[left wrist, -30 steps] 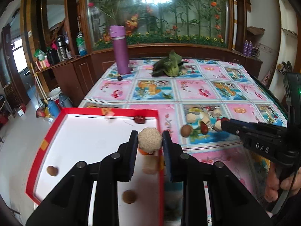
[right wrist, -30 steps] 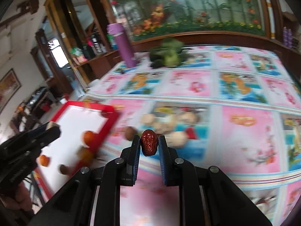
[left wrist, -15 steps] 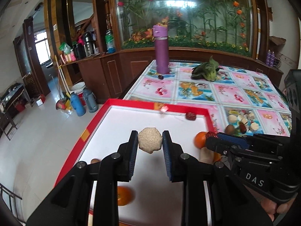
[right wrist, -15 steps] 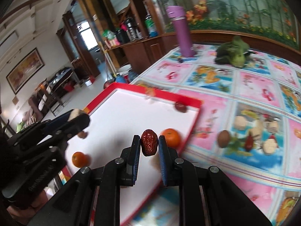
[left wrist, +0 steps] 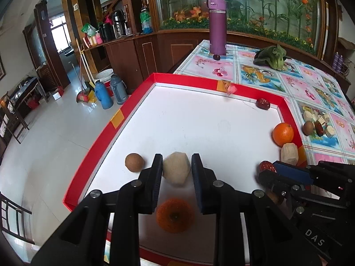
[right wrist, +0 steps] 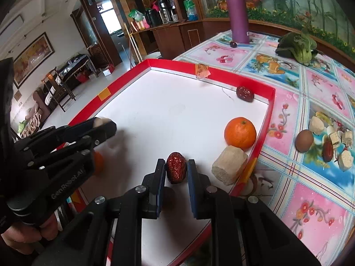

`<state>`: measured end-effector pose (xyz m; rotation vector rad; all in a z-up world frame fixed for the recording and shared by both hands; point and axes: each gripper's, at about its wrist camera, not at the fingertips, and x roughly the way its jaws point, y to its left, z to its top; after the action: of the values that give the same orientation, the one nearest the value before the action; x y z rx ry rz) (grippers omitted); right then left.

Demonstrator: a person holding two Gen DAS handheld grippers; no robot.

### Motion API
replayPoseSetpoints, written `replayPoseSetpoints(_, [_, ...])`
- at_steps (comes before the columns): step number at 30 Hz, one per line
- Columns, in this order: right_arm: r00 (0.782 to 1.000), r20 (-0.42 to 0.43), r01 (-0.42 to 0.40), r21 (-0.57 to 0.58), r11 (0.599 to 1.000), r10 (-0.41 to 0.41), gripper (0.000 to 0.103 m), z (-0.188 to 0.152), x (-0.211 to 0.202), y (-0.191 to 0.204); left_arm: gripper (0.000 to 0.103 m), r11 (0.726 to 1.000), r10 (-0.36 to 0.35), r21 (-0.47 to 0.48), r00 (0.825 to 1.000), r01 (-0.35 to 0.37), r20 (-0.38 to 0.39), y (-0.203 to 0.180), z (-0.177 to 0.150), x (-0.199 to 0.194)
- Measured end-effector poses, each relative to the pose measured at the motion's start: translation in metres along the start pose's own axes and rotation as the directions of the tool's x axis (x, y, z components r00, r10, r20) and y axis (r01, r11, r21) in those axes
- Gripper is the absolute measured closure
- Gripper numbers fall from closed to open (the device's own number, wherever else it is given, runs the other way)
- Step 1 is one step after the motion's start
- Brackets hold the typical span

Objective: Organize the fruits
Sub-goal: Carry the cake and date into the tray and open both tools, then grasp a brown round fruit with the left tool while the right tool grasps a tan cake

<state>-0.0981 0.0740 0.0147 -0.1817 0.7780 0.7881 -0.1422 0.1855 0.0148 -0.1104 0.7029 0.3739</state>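
Note:
My left gripper (left wrist: 176, 169) is shut on a pale peeled fruit chunk (left wrist: 176, 170), held over the near left part of the red-rimmed white tray (left wrist: 115, 119). Under it lie an orange (left wrist: 175, 215) and a brown round fruit (left wrist: 134, 162). My right gripper (right wrist: 176, 168) is shut on a wrinkled red date (right wrist: 176, 167) above the tray's near right part (right wrist: 269, 110). In the tray there also lie an orange (right wrist: 240, 133), a beige chunk (right wrist: 229, 165) and another date (right wrist: 244, 93). The left gripper (right wrist: 104, 125) shows at left in the right wrist view.
On the flowered tablecloth right of the tray lies a pile of loose fruit (right wrist: 328, 141) with a brown round fruit (right wrist: 304, 140). A purple flask (left wrist: 217, 25) and a leafy green vegetable (left wrist: 271, 57) stand at the table's far end. The floor drops off left of the tray.
Both grippers have swung left from the fruit pile to over the tray, each still holding its fruit. They now sit lower and closer to the tray floor.

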Motion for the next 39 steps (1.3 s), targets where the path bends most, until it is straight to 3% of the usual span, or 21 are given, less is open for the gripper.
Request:
replayPoseSetpoints(3, [1.000, 0.006, -0.002, -0.022, 1.000, 0.002, 0.085, -0.002, -0.001, 0.003, 0.063, 1.000, 0.009, 0.000, 1.000, -0.009, -0.011, 0.000, -0.001, 0.002])
replayPoseSetpoints(5, [1.000, 0.000, -0.009, -0.027, 1.000, 0.009, 0.076, -0.002, -0.002, 0.003, 0.047, 1.000, 0.024, -0.005, 1.000, -0.024, -0.015, 0.000, -0.002, 0.002])
replayPoseSetpoints(14, [0.995, 0.102, -0.026, 0.061, 0.998, 0.020, 0.073, 0.004, -0.030, -0.029, 0.027, 0.999, 0.026, -0.020, 1.000, -0.026, -0.011, -0.003, -0.002, -0.005])
replayPoseSetpoints(20, [0.988, 0.152, 0.004, 0.158, 0.987, -0.029, 0.073, 0.000, -0.056, -0.069, 0.023, 1.000, -0.003, 0.018, 1.000, 0.003, 0.008, -0.023, 0.001, -0.016])
replayPoseSetpoints(26, [0.978, 0.156, 0.099, 0.251, 0.963, -0.141, 0.073, -0.014, -0.082, -0.125, 0.023, 0.995, -0.062, 0.078, 0.998, 0.060, 0.017, -0.051, 0.005, -0.026])
replayPoseSetpoints(33, [0.955, 0.085, 0.249, 0.300, 0.921, -0.285, 0.072, -0.024, -0.087, -0.179, 0.022, 0.981, -0.115, 0.159, 0.993, 0.112, 0.011, -0.088, 0.009, -0.033])
replayPoseSetpoints(39, [0.951, 0.028, 0.290, 0.272, 0.918, -0.308, 0.072, -0.023, -0.069, -0.188, 0.022, 0.962, -0.149, 0.227, 0.989, 0.149, -0.015, -0.116, 0.009, -0.030])
